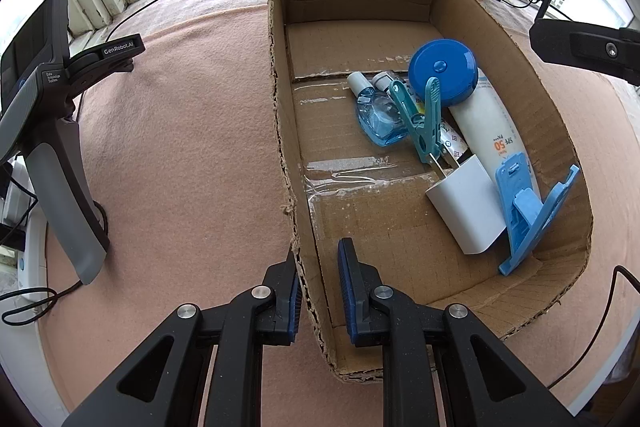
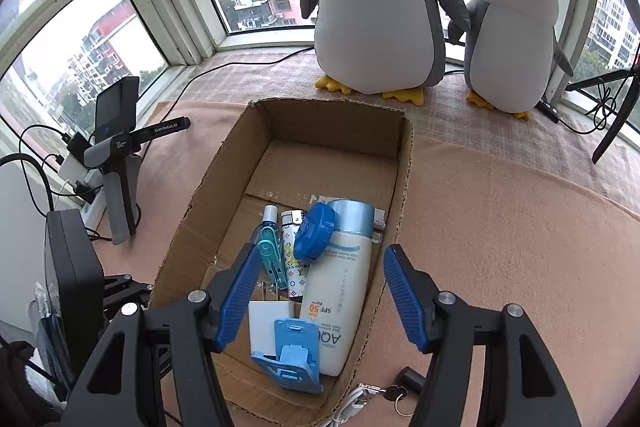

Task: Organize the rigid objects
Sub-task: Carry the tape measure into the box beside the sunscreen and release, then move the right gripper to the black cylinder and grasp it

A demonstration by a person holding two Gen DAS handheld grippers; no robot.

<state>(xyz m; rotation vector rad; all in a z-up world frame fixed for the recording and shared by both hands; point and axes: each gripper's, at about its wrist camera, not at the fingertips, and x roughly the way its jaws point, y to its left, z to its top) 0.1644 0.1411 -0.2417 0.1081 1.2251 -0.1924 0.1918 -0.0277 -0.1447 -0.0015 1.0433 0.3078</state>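
A cardboard box point(image 1: 400, 39) sits open on a pink cloth-covered table point(image 1: 180, 147), its long axis running from near to far. The things in it lie bunched toward its right wall. A white sunscreen bottle point(image 2: 344, 291) lies flat along that wall, pale blue cap at the far end, base toward the near end. A round blue tape measure point(image 1: 442, 73) leans on the bottle's far part. Left of it a teal clothes peg point(image 1: 420, 123) lies near to far, across a small clear blue bottle point(image 1: 378, 119) whose white cap points far. A white charger block point(image 1: 464, 203) rests tilted at the near end, and beside it a blue folding phone stand point(image 1: 528, 215) stands propped open against the right wall.

The left gripper point(image 1: 318, 291) points steeply down at the box's near left wall, clenched on that cardboard edge, one finger outside, one inside. The right gripper point(image 2: 320, 291) angles down over the near end of the box, released, its blue pads point(image 2: 240, 295) apart with the bottle, charger and phone stand showing between them and untouched. Two plush penguins point(image 2: 376, 7) stand at the far window.
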